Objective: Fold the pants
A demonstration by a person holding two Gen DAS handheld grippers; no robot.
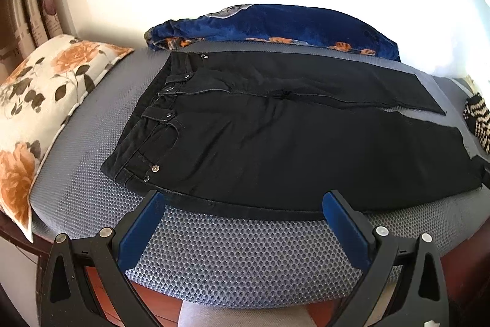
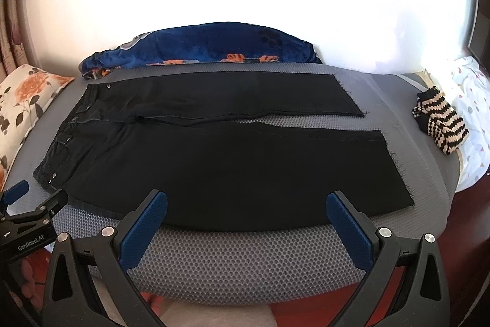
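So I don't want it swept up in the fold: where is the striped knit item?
The striped knit item lies at the right end of the grey mat, beyond the hems of the black pants and beside white dotted bedding.

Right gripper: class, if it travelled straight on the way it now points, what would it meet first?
Most likely the near edge of the black pants, just beyond the open right gripper; depth is uncertain.

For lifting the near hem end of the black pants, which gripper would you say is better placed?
Right, probably. The right gripper hovers open at the near leg's edge toward the hem; the left gripper sits open nearer the waistband of the pants.
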